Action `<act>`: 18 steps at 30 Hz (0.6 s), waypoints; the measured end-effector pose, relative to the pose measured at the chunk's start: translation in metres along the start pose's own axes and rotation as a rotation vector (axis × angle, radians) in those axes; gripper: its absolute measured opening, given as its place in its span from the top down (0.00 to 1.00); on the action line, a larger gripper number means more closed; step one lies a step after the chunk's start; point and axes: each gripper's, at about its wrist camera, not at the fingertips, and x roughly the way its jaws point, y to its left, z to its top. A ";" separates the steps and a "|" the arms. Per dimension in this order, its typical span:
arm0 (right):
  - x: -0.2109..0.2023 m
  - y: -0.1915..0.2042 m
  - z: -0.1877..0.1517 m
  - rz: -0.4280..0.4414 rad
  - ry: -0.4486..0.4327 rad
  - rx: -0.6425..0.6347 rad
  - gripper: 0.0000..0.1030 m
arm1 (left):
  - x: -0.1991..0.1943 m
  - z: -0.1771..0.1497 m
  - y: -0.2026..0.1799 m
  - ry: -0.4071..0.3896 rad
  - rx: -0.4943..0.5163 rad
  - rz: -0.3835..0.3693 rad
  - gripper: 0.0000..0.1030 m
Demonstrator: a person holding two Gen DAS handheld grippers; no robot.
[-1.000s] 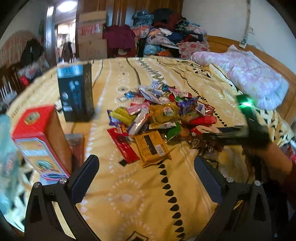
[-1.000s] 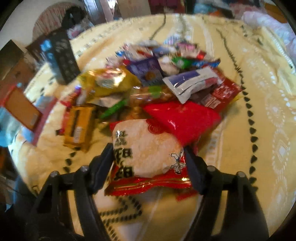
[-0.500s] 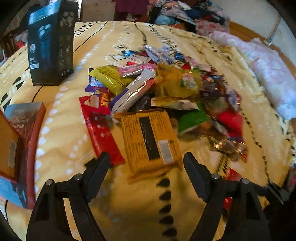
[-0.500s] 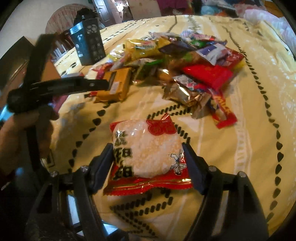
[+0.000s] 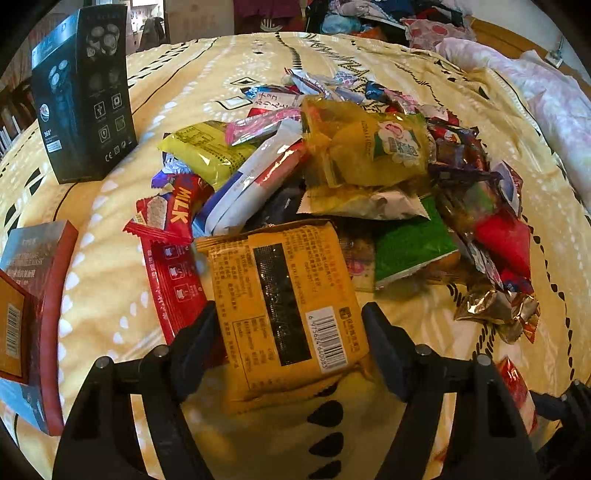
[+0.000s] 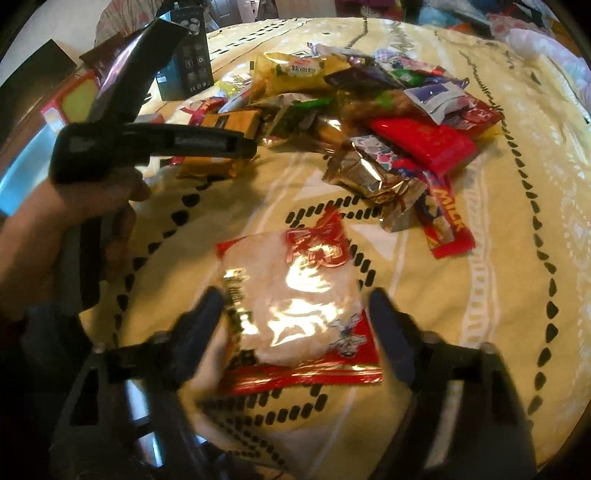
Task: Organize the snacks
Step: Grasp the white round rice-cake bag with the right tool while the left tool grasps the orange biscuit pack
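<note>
A heap of wrapped snacks (image 5: 362, 155) lies on the yellow patterned bedspread (image 5: 110, 295). At its near edge lies an orange packet (image 5: 284, 302) with a barcode. My left gripper (image 5: 290, 325) straddles it, jaws closing, and the pads touch its two long edges. The right wrist view shows this gripper (image 6: 207, 142) from the side, above the same orange packet (image 6: 236, 118), in a person's hand (image 6: 74, 206). My right gripper (image 6: 295, 314) is shut on a red-and-clear rice cracker packet (image 6: 295, 295), held over the bedspread short of the heap (image 6: 369, 110).
A tall black box (image 5: 81, 96) stands at the back left. A red and blue box (image 5: 40, 295) sits at the left edge. A red milk bar (image 5: 173, 258) lies beside the orange packet. A pink quilt (image 5: 546, 92) and piled clothes (image 5: 369, 18) lie beyond.
My left gripper came down and forward to the heap's near edge, and its jaws narrowed around the orange packet. My right gripper drew the cracker packet back from the heap, then stayed still.
</note>
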 end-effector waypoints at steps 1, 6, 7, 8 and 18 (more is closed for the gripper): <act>0.002 0.000 0.001 0.001 0.008 -0.003 0.28 | -0.002 0.000 0.000 -0.004 0.000 -0.005 0.26; -0.005 -0.005 0.001 0.012 -0.018 0.026 0.43 | -0.020 -0.008 0.005 -0.044 0.011 -0.017 0.27; -0.009 -0.005 0.000 0.011 -0.033 0.034 0.45 | -0.028 -0.010 0.006 -0.058 0.015 -0.022 0.27; -0.013 -0.006 0.000 0.012 -0.049 0.042 0.47 | -0.035 -0.012 0.006 -0.073 0.021 -0.025 0.27; -0.018 -0.007 0.005 0.009 -0.064 0.056 0.73 | -0.094 -0.022 0.016 -0.150 0.048 -0.054 0.27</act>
